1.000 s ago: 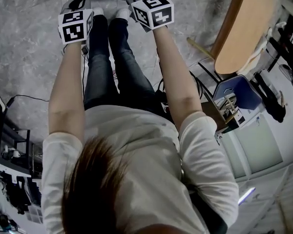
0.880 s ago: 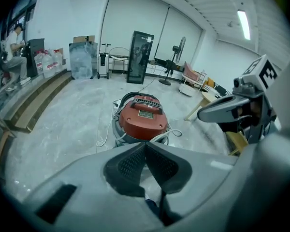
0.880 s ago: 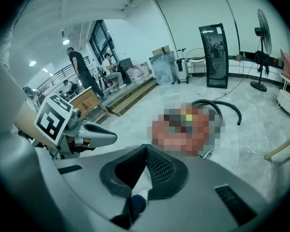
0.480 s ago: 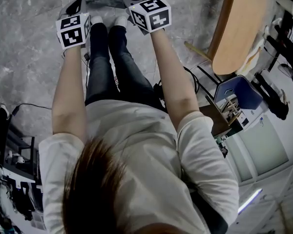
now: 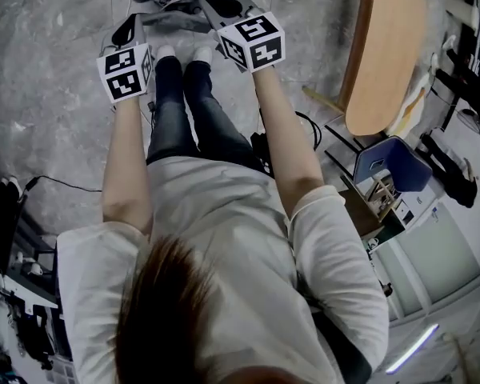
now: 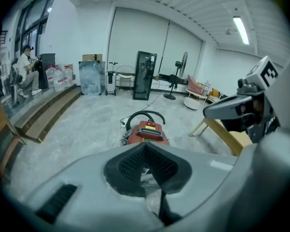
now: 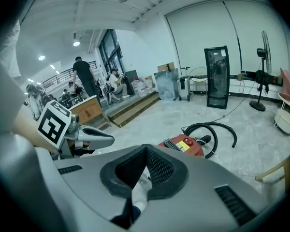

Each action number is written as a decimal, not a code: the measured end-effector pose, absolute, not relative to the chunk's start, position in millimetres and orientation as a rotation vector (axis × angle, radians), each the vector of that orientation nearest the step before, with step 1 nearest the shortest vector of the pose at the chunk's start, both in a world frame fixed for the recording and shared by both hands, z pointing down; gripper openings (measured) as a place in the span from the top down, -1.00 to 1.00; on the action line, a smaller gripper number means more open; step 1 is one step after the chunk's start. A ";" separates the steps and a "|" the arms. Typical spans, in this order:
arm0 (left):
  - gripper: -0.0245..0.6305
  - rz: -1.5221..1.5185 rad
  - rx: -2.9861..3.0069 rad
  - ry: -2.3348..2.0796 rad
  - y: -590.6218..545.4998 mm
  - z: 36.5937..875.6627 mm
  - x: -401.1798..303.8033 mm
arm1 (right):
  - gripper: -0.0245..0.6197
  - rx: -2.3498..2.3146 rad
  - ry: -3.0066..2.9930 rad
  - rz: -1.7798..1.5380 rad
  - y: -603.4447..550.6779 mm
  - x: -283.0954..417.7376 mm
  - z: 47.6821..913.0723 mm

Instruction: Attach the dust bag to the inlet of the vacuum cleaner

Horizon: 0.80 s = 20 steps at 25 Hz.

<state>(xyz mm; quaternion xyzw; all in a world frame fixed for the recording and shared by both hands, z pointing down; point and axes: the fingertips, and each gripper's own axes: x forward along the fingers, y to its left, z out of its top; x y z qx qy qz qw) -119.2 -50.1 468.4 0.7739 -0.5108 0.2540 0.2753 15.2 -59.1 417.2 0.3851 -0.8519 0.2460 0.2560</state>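
Straight ahead of us on the grey floor (image 6: 77, 129) sits the red vacuum cleaner (image 6: 146, 132), with its black hose (image 6: 146, 115) curling on its far side. We hold both tools out low in front of our legs, well short of the machine. Our left gripper (image 6: 146, 149) has its ribbed dark pads pressed together with nothing caught between them. Our right gripper (image 7: 146, 151) is the same, with the pads meeting and empty. Seen along the right gripper, the vacuum cleaner lies a little to the right, and the hose loops out to its far right. From the head view, the two grippers are side by side but apart, their marker cubes flanking our white shoes (image 5: 202, 54). A wooden table (image 5: 384, 46) stands to our right. Against the far wall we see a black cabinet (image 6: 145, 75) and a pedestal fan (image 6: 182, 66).
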 end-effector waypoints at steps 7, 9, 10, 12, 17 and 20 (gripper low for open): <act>0.88 0.639 2.126 -1.427 -46.2 423.9 -123.7 | 0.92 1.190 -2.336 0.663 -56.1 27.2 368.5; 0.88 0.629 2.150 -1.433 -44.4 409.0 -121.9 | 0.92 1.258 -2.348 0.669 -53.8 34.4 351.3; 0.88 0.624 2.163 -1.437 -43.8 401.1 -121.7 | 0.92 1.286 -2.352 0.661 -52.2 37.3 342.7; 0.88 0.616 2.191 -1.445 -42.2 383.2 -122.9 | 0.92 1.330 -2.365 0.638 -48.3 40.7 324.3; 0.88 0.578 2.310 -1.443 -43.3 332.2 -120.3 | 0.92 1.423 -2.412 0.550 -44.3 47.1 273.4; 0.88 0.532 2.372 -1.433 -41.0 297.9 -114.3 | 0.92 1.451 -2.438 0.507 -38.8 47.4 242.4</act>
